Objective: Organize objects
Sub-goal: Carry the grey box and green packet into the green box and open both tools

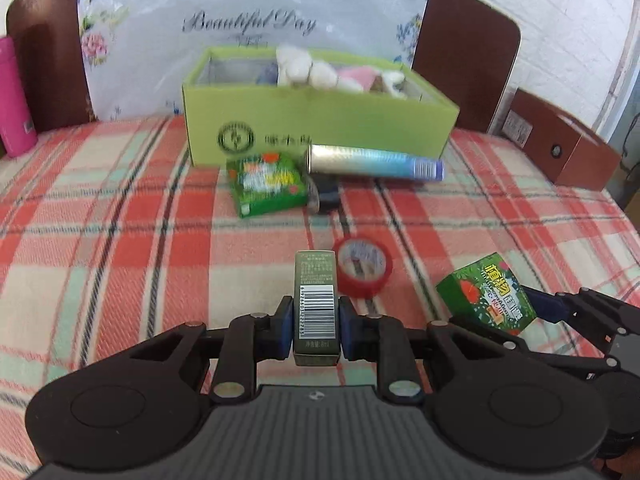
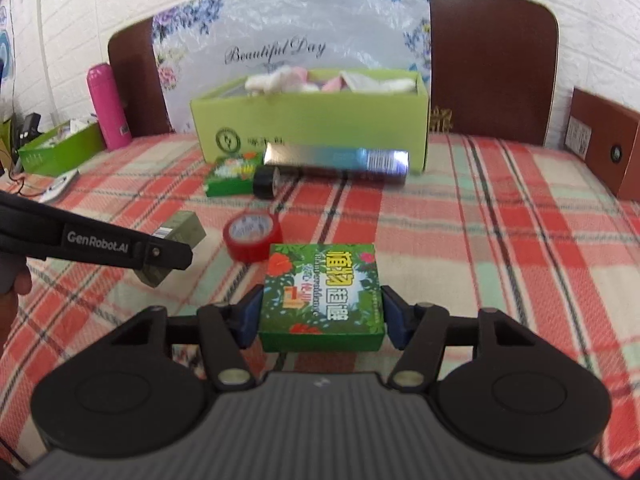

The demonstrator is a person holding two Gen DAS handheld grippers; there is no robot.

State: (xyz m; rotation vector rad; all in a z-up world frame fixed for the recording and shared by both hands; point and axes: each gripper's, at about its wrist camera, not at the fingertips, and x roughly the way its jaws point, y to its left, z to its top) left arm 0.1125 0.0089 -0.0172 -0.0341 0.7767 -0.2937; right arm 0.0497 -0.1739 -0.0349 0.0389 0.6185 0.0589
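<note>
My left gripper (image 1: 316, 320) is shut on a small olive carton with a barcode (image 1: 316, 300), held above the plaid bed cover. From the right wrist view the same carton (image 2: 184, 228) shows behind one of the left fingers (image 2: 120, 246). My right gripper (image 2: 322, 314) has its blue pads against both sides of a green floral box (image 2: 322, 292). That box (image 1: 486, 292) also appears at the right of the left wrist view. A light-green open carton (image 1: 320, 124) (image 2: 308, 128) stands at the back, holding white and pink soft items.
In front of the carton lie a silver-blue tube (image 1: 372, 162) (image 2: 340, 158), a second green floral box (image 1: 266, 184) (image 2: 230, 176) and a black cap (image 2: 266, 184). A red tape roll (image 1: 362, 266) (image 2: 252, 238) sits mid-bed. A pink bottle (image 2: 106, 104) stands at the left beside the brown headboard (image 2: 492, 72).
</note>
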